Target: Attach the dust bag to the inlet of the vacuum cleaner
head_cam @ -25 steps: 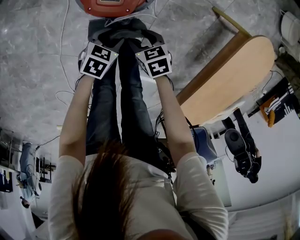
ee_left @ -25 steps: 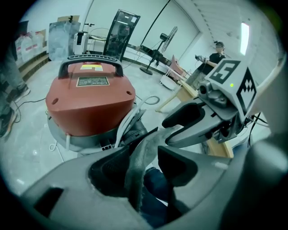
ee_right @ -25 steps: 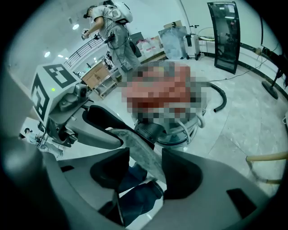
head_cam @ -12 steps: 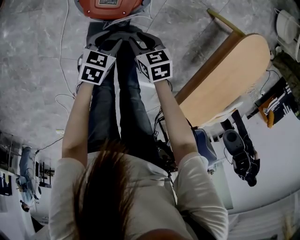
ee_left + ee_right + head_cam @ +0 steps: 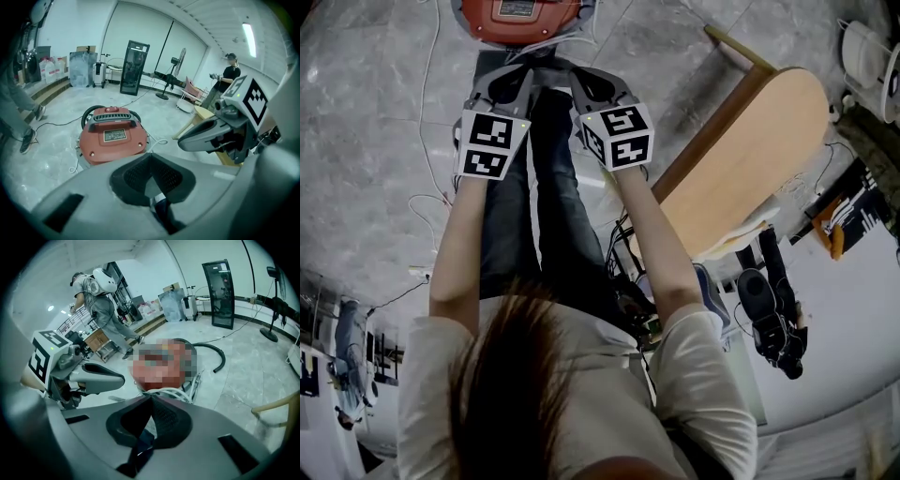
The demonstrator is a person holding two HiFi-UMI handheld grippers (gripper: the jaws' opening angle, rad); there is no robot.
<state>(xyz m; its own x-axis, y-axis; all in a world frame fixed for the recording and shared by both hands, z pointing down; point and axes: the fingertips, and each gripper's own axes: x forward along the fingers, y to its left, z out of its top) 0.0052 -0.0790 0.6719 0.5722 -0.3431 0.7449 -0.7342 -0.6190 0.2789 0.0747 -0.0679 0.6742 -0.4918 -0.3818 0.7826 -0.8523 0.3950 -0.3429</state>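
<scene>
The red vacuum cleaner stands on the marble floor just beyond the person's feet; the left gripper view shows its lid and black handle. No dust bag shows in any view. My left gripper and right gripper hang side by side above the person's legs, short of the vacuum. Both are shut, tips touching, with nothing between them, as each gripper view shows for its own jaws. Each gripper also sees the other beside it.
A wooden table stands to the right, with camera gear on the floor below it. Thin cables lie on the floor at the left. A black hose curls beside the vacuum. Other people stand farther off.
Both grippers' jaws have gone from wide open to shut. Both hands have lifted and drawn back a little from the vacuum.
</scene>
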